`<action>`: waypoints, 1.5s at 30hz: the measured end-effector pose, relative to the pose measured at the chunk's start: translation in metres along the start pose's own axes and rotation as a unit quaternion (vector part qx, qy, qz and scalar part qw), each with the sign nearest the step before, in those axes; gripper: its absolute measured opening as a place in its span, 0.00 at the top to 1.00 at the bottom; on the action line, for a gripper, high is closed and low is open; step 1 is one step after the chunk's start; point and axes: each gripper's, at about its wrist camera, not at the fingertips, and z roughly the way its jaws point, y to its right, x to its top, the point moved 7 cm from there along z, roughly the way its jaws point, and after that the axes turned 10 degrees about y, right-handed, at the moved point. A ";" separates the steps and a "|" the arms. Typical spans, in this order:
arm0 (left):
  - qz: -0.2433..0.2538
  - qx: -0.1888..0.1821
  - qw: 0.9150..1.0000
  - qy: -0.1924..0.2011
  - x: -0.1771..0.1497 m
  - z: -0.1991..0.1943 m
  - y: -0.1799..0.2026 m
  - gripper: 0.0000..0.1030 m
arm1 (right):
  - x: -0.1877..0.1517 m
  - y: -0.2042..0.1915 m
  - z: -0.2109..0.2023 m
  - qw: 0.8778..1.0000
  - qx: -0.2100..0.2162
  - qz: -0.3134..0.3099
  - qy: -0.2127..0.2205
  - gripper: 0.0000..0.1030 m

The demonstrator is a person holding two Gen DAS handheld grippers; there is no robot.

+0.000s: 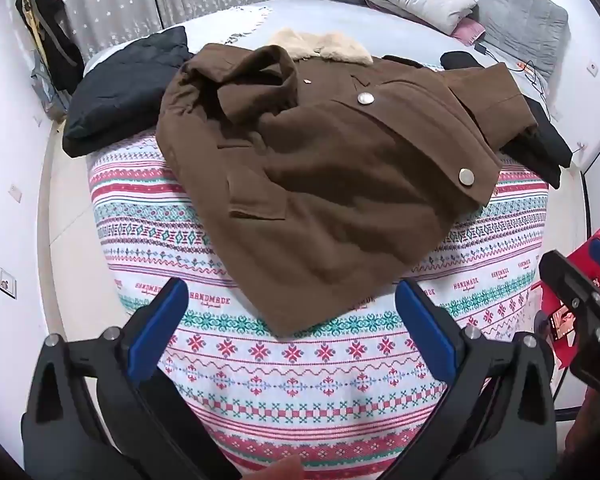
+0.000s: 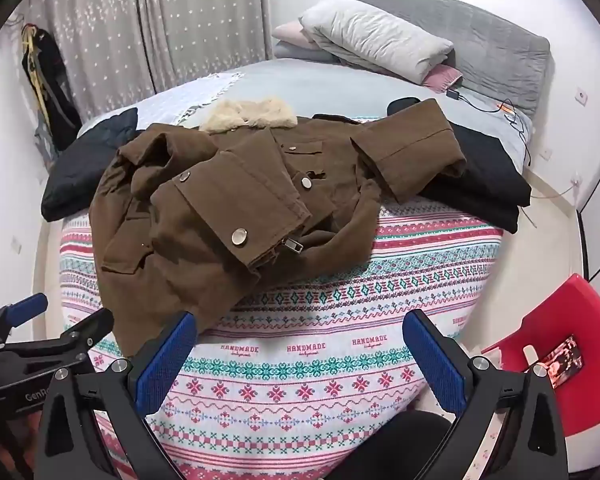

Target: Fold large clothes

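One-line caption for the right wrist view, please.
Open right gripper hovers above patterned bedspread, facing a rumpled brown jacket awaiting folding.

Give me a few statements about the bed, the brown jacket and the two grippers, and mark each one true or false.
1. The brown jacket with the cream fleece collar lies on the patterned knit blanket. True.
2. The left gripper is clamped on the jacket hem. False: its jaws stand open above the blanket, holding nothing.
3. The right gripper is open and empty. True.
4. The jacket is already folded into a neat rectangle. False: it lies rumpled, with one sleeve spread out to the side.
5. Dark folded garments lie beside the jacket. True.
6. The red plastic chair stands on the bed. False: it stands beside the bed.
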 end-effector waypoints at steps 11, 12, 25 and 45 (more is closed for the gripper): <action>-0.010 -0.017 1.000 -0.015 0.000 -0.005 0.011 0.00 | -0.012 0.000 0.003 1.000 -0.005 0.004 -0.003 0.00; -0.012 -0.021 1.000 -0.017 0.003 -0.002 0.006 0.00 | -0.013 0.000 0.005 1.000 -0.006 0.004 -0.004 0.00; -0.013 -0.021 1.000 -0.018 0.006 0.000 0.007 0.00 | 0.001 0.007 0.012 1.000 0.001 0.000 -0.015 0.00; -0.007 -0.019 1.000 -0.019 0.007 0.002 0.012 0.00 | 0.001 0.011 0.015 1.000 0.000 0.006 -0.016 0.00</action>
